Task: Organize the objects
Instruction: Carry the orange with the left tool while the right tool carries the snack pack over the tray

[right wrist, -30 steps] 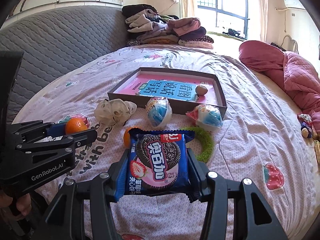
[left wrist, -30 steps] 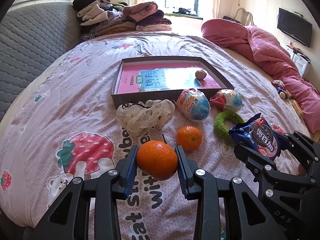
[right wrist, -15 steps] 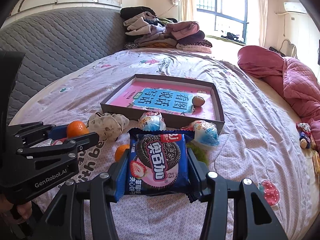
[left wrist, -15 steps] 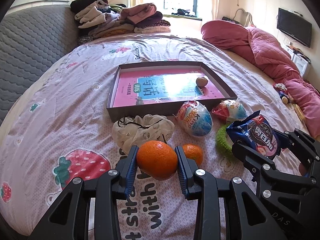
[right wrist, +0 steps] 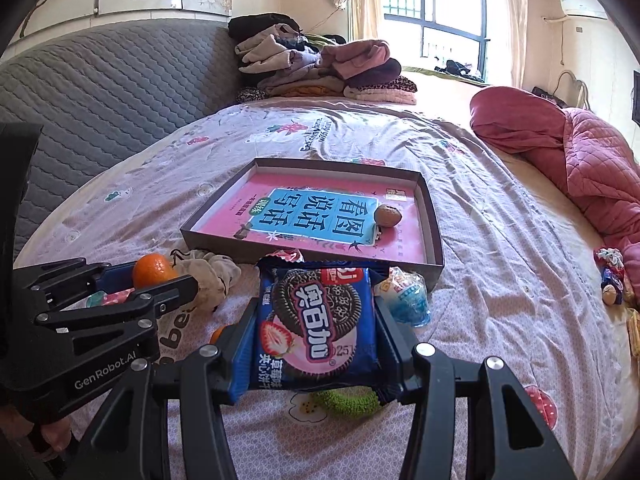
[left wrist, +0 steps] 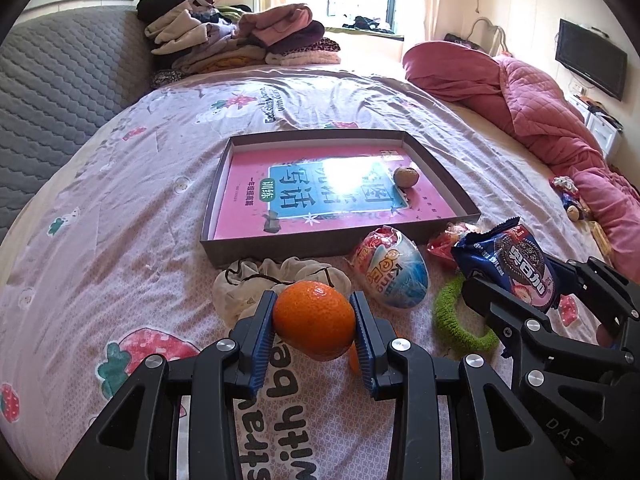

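Bed [left wrist: 120,208]: wide, covered with a pale lilac sheet printed with strawberries and letters; spread under and ahead of both grippers.
Box [left wrist: 436,164] [right wrist: 434,216]: shallow grey cardboard tray with a pink and blue printed book lying flat inside; straight ahead of both grippers, well beyond the fingertips.
Left gripper [left wrist: 314,322] [right wrist: 160,280]: black, with blue ribbed pads; pressed from both sides on a round orange mandarin [left wrist: 314,320] [right wrist: 152,270], held above the sheet.
Right gripper [right wrist: 316,328] [left wrist: 516,280]: black, closed on the two side edges of a blue packet of chocolate sandwich biscuits with a pink strawberry picture [right wrist: 316,320] [left wrist: 516,268]; packet lifted clear of the bed, face up.
White crumpled cloth pouch with dark drawstring [left wrist: 248,284] [right wrist: 212,272]: on the sheet just beyond the left fingertips, touching the near wall of the box.
Egg-shaped sweet in blue and red foil [left wrist: 394,272]: ahead and right of the left gripper, near the box wall.
Second foil egg [right wrist: 408,296]: just right of the biscuit packet, close to the box corner.
Green fuzzy ring [left wrist: 456,320] [right wrist: 346,400]: between the two grippers, partly under the right one.
Second mandarin [left wrist: 354,356] [right wrist: 218,334]: mostly hidden behind the left gripper's right finger.
Brown walnut [left wrist: 406,177] [right wrist: 387,215]: inside the box, on the book, far right part.
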Demonstrator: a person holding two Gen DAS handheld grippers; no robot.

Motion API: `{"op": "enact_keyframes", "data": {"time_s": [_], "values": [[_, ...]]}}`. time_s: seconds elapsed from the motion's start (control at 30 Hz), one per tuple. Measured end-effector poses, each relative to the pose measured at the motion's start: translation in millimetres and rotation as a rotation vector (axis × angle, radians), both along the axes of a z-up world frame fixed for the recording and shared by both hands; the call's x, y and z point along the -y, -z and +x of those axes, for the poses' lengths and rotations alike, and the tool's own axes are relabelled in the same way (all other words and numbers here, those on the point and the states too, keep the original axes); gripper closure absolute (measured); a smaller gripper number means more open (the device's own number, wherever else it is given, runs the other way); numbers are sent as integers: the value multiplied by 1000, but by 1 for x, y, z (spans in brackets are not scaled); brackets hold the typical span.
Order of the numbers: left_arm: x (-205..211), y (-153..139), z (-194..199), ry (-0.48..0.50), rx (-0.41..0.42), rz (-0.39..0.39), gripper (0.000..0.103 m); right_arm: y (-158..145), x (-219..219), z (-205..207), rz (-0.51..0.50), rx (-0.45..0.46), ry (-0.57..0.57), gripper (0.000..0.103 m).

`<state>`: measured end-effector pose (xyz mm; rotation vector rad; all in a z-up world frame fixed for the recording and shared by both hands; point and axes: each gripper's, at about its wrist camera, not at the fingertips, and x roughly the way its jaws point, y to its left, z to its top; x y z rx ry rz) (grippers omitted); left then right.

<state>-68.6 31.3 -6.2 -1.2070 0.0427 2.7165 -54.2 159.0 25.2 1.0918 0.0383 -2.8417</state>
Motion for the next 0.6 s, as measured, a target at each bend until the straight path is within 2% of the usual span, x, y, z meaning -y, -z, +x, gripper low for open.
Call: {"op": "enact_keyframes", "data": {"time_s": [0.6], "values": [[-1, -10, -29, -3, -7, 6, 66, -14, -1, -30, -5, -18, 7, 51]]}}
